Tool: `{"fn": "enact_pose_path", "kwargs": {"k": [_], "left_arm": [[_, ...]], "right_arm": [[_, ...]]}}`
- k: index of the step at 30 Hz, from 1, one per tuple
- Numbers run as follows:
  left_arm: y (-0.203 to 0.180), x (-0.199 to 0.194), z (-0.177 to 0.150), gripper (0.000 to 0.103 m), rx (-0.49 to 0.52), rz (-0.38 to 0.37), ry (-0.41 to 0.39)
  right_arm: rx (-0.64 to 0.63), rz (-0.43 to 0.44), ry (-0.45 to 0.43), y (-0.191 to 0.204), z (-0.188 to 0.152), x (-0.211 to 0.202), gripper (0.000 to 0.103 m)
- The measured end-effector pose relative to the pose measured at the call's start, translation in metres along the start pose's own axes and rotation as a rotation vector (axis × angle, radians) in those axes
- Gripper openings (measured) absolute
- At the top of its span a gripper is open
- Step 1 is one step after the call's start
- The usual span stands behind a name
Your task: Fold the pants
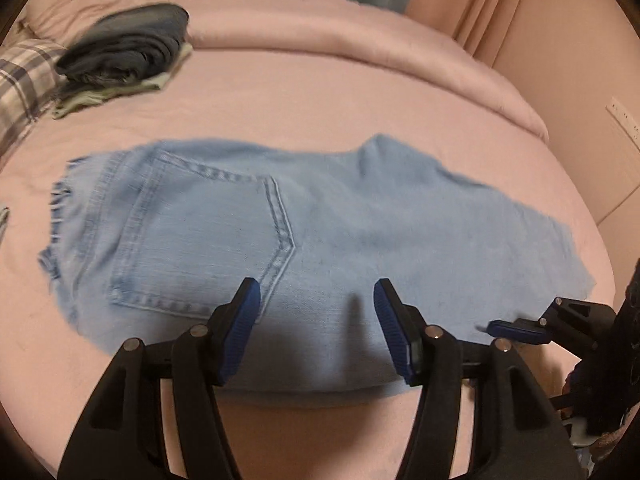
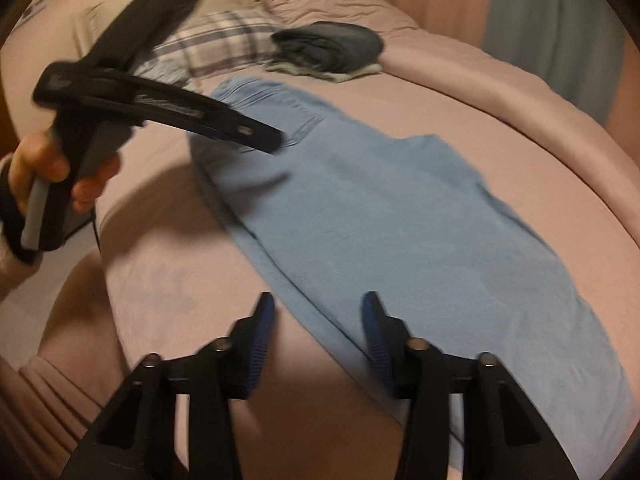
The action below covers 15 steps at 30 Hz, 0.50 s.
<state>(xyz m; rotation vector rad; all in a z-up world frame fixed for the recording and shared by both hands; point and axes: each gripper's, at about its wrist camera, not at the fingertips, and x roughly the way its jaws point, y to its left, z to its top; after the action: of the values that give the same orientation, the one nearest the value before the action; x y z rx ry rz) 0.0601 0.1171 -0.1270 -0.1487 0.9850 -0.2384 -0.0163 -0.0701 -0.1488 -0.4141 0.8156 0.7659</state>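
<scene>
Over the jeans' (image 1: 248,240) near edge hang both grippers: left gripper (image 1: 316,300) apart, empty; right gripper (image 2: 318,312) apart, straddling the hem. Jeans lie flat on the pink bed (image 1: 300,92); beyond them, a folded pile (image 1: 124,52).

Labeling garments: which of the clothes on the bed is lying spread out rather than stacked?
The light blue jeans, spread flat across the pink bedsheet. The dark folded clothes sit piled farther back by the plaid pillow.

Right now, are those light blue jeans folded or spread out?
Folded once lengthwise: the jeans lie flat on the bed, one back pocket up.
</scene>
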Motion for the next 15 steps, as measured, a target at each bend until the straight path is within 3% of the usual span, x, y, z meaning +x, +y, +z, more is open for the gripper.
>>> {"fn": "enact_pose_path", "kwargs": {"k": [1, 3, 8, 13, 15], "left_arm": [[0.002, 0.003, 0.001, 0.058, 0.001, 0.004, 0.012], [0.006, 0.004, 0.002, 0.058, -0.002, 0.012, 0.019], [0.013, 0.001, 0.003, 0.059, -0.016, 0.005, 0.02], [0.014, -0.004, 0.004, 0.06, -0.04, -0.002, 0.005], [0.016, -0.003, 0.004, 0.06, -0.043, 0.005, 0.008]], "right_arm": [[-0.013, -0.013, -0.004, 0.001, 0.001, 0.003, 0.04], [-0.032, -0.026, 0.006, 0.003, 0.006, 0.012, 0.023], [-0.091, -0.021, 0.024, 0.005, 0.011, 0.015, 0.008], [-0.068, 0.059, -0.031, -0.003, 0.011, -0.014, 0.006], [-0.067, 0.085, -0.012, -0.004, 0.007, -0.012, 0.006]]}}
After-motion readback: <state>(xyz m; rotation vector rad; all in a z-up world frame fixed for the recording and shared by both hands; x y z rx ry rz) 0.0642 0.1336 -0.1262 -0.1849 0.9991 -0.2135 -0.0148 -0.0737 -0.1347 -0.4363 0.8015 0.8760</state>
